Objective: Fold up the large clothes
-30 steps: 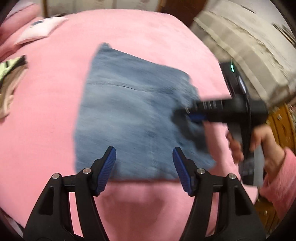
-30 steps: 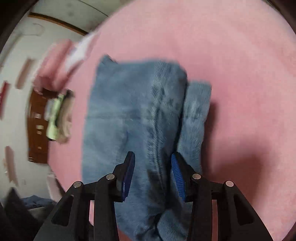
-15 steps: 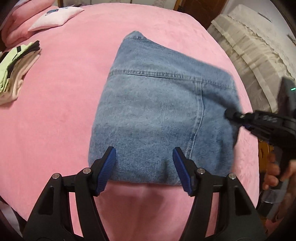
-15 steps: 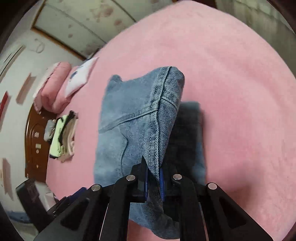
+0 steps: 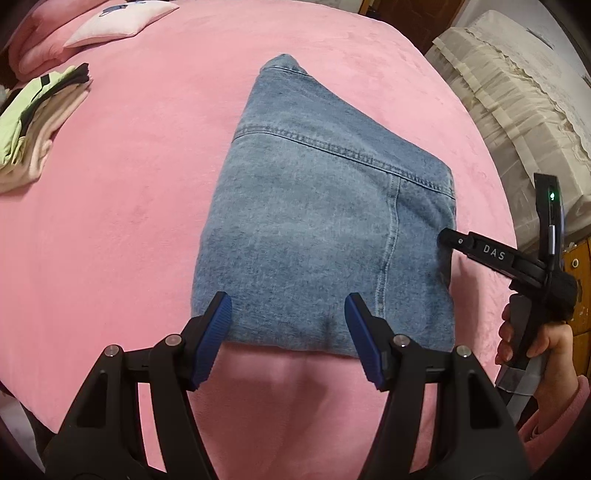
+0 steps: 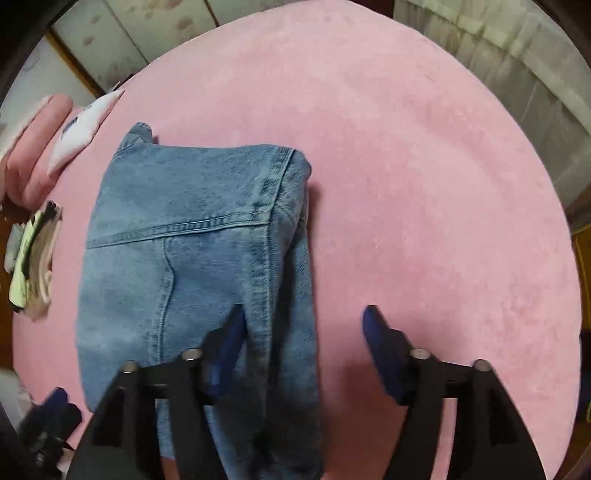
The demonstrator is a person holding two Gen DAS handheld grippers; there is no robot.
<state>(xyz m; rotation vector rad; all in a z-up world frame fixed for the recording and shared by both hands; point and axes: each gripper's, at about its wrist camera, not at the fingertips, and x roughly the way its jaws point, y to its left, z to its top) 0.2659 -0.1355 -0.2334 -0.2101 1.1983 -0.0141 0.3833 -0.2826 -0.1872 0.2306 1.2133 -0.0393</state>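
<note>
Jeans (image 5: 317, 229) folded on bed (image 5: 129, 206) (pink), jaws apart

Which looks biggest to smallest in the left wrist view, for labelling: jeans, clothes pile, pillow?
1. Jeans, by far the largest.
2. Clothes pile and pillow look alike; the frame edge crops the pile and the pillow lies farther off, so unranked.

One folded blue denim garment (image 5: 325, 229) on the one pink plush-covered bed (image 5: 129, 221), that's the lone piece in play. Two black grippers with blue pads on show: the left gripper (image 5: 288, 332) and the right gripper (image 6: 303, 339). One hand (image 5: 535, 343) visible at the right gripper's handle. Off to the side, one stack of folded light-coloured clothes (image 5: 29, 125), one white printed pillow (image 5: 118, 22), one rolled pink blanket (image 5: 33, 48), and one cream lace-covered piece of furniture (image 5: 517, 110).
</note>
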